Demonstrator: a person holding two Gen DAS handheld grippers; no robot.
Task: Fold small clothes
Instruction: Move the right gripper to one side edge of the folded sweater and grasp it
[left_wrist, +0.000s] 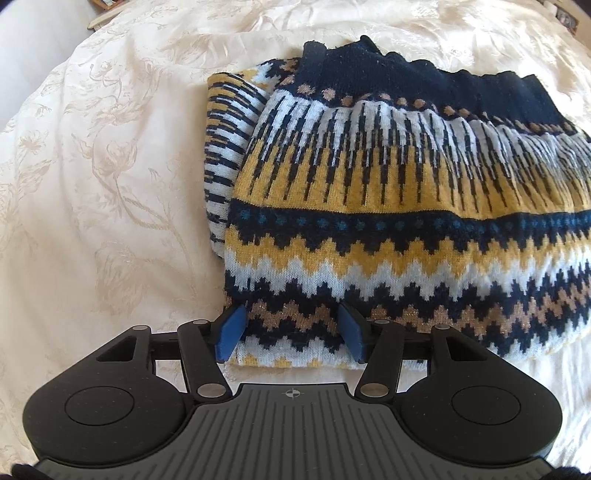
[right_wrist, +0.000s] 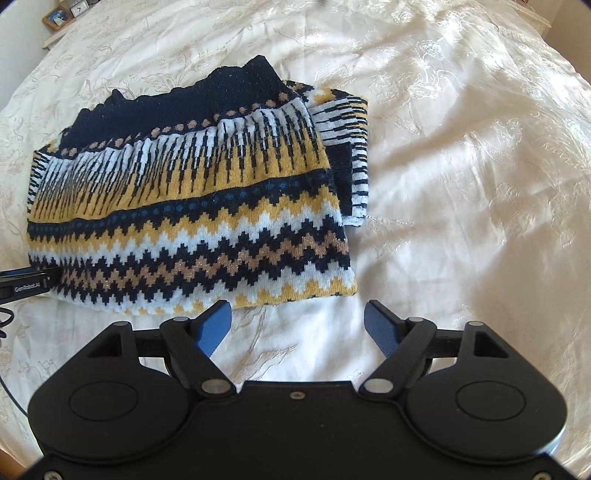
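The knitted sweater (left_wrist: 388, 206), navy with yellow and white zigzags, lies folded on a cream floral bedspread (left_wrist: 110, 184); a framed picture (right_wrist: 55, 16) sits at the far edge. My left gripper (left_wrist: 291, 332) spreads its fingers over the sweater's near hem. My right gripper (right_wrist: 297, 325) gapes wide just short of that hem, touching nothing.

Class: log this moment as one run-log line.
left gripper: open, straddling folded knit sweater near edge | right gripper: open, off sweater | bedspread underneath
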